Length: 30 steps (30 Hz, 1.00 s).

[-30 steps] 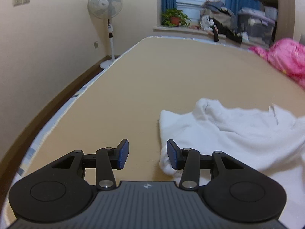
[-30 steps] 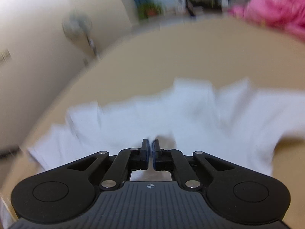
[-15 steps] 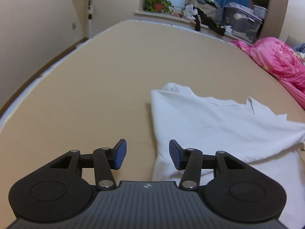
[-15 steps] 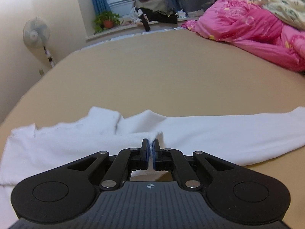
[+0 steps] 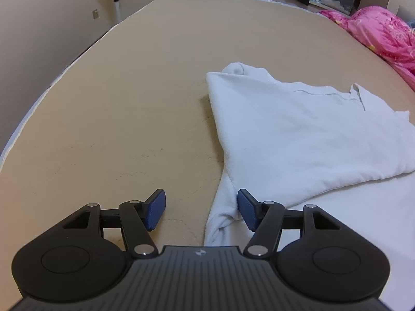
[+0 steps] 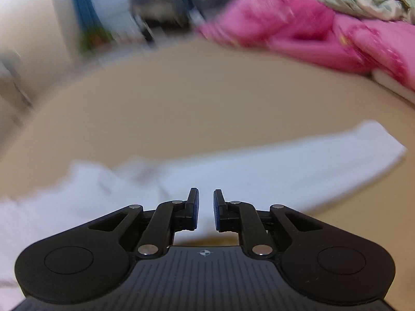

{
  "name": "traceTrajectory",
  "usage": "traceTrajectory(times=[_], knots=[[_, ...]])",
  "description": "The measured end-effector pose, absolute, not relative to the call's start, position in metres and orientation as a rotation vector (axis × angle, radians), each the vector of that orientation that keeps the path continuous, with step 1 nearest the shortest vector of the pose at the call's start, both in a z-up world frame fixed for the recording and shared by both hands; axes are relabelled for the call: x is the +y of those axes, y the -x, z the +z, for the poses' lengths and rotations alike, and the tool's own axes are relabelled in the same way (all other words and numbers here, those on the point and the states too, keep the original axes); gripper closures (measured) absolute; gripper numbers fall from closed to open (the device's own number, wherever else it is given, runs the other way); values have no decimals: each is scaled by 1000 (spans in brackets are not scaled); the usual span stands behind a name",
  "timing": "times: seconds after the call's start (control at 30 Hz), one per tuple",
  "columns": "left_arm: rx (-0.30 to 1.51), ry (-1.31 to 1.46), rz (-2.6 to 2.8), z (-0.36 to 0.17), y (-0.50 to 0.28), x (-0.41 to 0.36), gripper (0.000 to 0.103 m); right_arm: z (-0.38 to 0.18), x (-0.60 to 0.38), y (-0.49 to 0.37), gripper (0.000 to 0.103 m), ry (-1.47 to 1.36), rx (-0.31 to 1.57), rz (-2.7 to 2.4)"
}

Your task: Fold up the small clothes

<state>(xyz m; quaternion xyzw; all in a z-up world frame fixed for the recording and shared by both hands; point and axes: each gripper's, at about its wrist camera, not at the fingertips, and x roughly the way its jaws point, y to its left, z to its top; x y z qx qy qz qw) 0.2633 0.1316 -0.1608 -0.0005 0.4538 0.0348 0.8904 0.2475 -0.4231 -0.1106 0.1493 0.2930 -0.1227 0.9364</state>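
White garment (image 5: 298, 129): spread on tan bed (image 5: 129, 103), one layer folded over
Handling: soft, light, limp; best pinched at near corner
Left gripper (image 5: 201, 208): wide open, empty
Right gripper (image 6: 205, 208): slightly parted, nothing held

A white shirt (image 5: 298, 129) of soft, matt knit cloth lies on a bed (image 5: 129, 90) covered in tan, faintly rough fabric. The left gripper (image 5: 201, 208) is matt black plastic with bright metal pins and textured blue pads (image 5: 155, 207). A pink quilt (image 5: 384, 33) looks slightly glossy.
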Motion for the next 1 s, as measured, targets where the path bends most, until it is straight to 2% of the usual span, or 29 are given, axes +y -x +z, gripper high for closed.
traceTrajectory(times=[0.1, 0.17, 0.23, 0.3, 0.43, 0.53, 0.57, 0.6, 0.73, 0.83, 1.0], knots=[[956, -44, 114, -162, -265, 132, 36, -111, -415, -250, 76, -364, 594, -51], [951, -20, 115, -160, -265, 136, 37, -129, -403, -263, 72, -328, 715, 16], [906, -4, 108, -152, -261, 136, 41, -153, -390, -273, 70, -152, 868, -110], [849, 10, 64, -143, -257, 135, 41, -152, -394, -272, 67, -162, 859, -132], [829, 66, -52, -139, -257, 130, 41, -127, -396, -257, 66, -185, 692, -107], [966, -18, -56, -165, -266, 121, 41, -154, -396, -263, 64, -130, 868, -124], [963, -49, -55, -167, -264, 118, 41, -161, -400, -264, 53, -130, 898, -136], [952, -62, -53, -165, -265, 116, 42, -159, -403, -263, 51, -153, 882, -156], [898, -6, -70, -151, -262, 118, 42, -137, -427, -248, 52, -283, 767, -201], [859, 0, -70, -145, -260, 119, 42, -135, -434, -239, 52, -298, 765, -215], [974, -87, -32, -162, -258, 111, 37, -131, -444, -228, 52, -312, 762, -244]])
